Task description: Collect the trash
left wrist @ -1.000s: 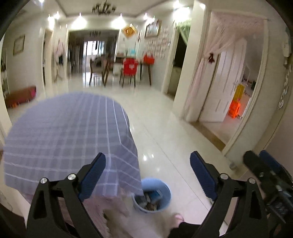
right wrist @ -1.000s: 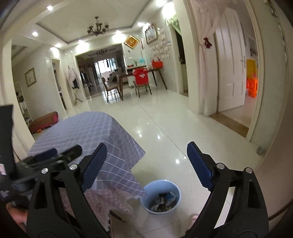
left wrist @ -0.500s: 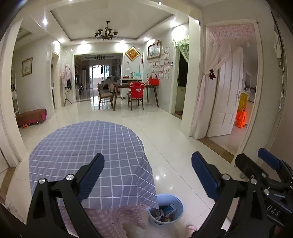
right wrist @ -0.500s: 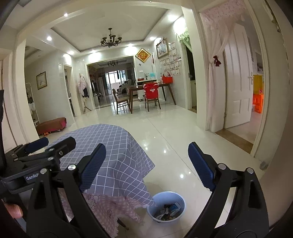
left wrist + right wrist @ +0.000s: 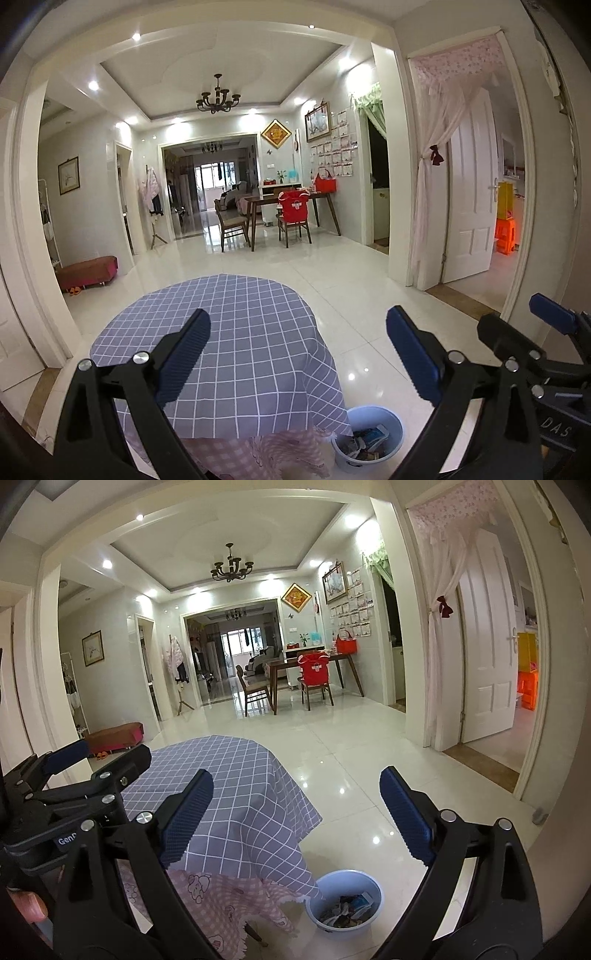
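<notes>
Left tongs (image 5: 298, 350) agape and empty above checked tabletop (image 5: 240, 332), right tongs (image 5: 296, 805) likewise spread, blue trash basin (image 5: 345, 904) on floor at five o'clock, well below both.

Bench legs hidden under the checked cloth (image 5: 236, 332). Contents of blue basin (image 5: 369, 886) too small and jumbled to identify. Basin's near rim partly covered by cloth hem in left wrist view. Rear of both gripper frames cut off at lower edge.
</notes>
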The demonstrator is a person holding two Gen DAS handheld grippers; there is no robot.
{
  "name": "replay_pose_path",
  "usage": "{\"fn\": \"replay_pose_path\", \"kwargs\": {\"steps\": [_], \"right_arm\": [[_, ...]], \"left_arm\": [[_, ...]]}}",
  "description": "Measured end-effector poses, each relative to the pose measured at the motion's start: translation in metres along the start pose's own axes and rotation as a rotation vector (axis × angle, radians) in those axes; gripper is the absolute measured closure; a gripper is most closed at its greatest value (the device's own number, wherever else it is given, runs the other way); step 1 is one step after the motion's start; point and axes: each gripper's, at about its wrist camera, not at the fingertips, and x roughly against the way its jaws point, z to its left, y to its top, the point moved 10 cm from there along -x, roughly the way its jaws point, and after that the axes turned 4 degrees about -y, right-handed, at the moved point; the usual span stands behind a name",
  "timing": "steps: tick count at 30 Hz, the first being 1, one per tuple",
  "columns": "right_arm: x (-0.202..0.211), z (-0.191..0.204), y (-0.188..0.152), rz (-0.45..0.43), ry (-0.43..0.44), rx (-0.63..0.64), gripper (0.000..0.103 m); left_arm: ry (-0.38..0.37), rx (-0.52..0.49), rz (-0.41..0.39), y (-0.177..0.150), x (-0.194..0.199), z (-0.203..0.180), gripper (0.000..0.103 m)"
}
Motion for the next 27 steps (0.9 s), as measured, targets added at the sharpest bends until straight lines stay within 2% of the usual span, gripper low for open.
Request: {"fn": "replay_pose_path", "kwargs": {"steps": [9,27], "right_arm": [[0.0,0.0,0.0,-0.002,0.002,0.0,0.013],[0.003,0.007,-0.004,-0.007,0.006,-0.007,0.013]], "left_arm": [[-0.019,-0.006,-0.001,-0.005,-0.003,-0.004,0.009],[-0.007,-0.021,-0.02,-0.002,0.002,-0.006,0.009]]}}
